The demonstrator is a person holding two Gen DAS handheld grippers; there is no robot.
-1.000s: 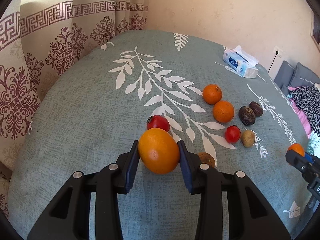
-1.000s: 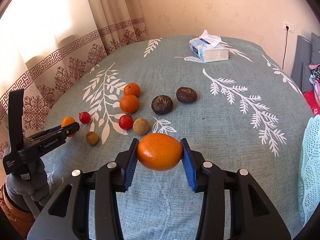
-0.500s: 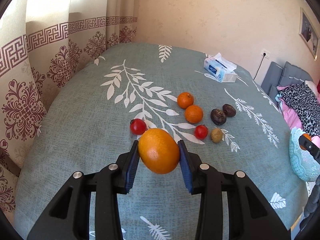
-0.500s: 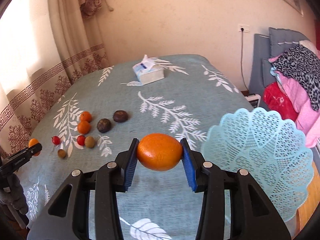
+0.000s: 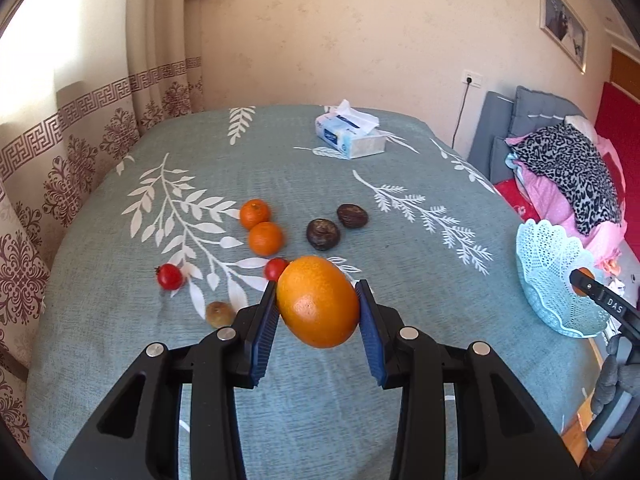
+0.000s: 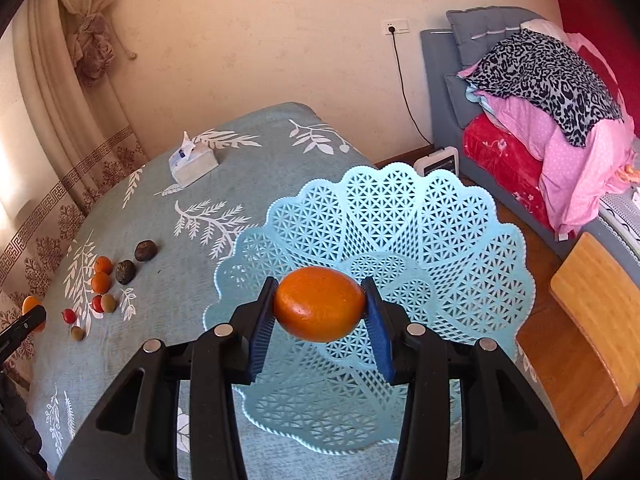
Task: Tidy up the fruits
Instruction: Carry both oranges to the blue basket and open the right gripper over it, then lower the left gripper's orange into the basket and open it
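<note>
My left gripper (image 5: 318,310) is shut on a large orange (image 5: 318,300), held above the teal tablecloth. My right gripper (image 6: 319,312) is shut on another orange (image 6: 319,304), held over the light-blue lattice basket (image 6: 440,240), which also shows in the left wrist view (image 5: 548,276). On the cloth lie two small oranges (image 5: 265,238), two dark brown fruits (image 5: 323,234), two red tomatoes (image 5: 169,276) and a small brown fruit (image 5: 219,314).
A tissue box (image 5: 350,136) stands at the far side of the table. A bed with pink and leopard bedding (image 6: 540,92) is at the right. A wooden stool (image 6: 600,304) stands beside the basket. Curtains (image 5: 80,140) hang at the left.
Both grippers have swung to the right with their oranges. The right one has gone from above the cloth to over the basket. The left has risen and drawn back from the fruit.
</note>
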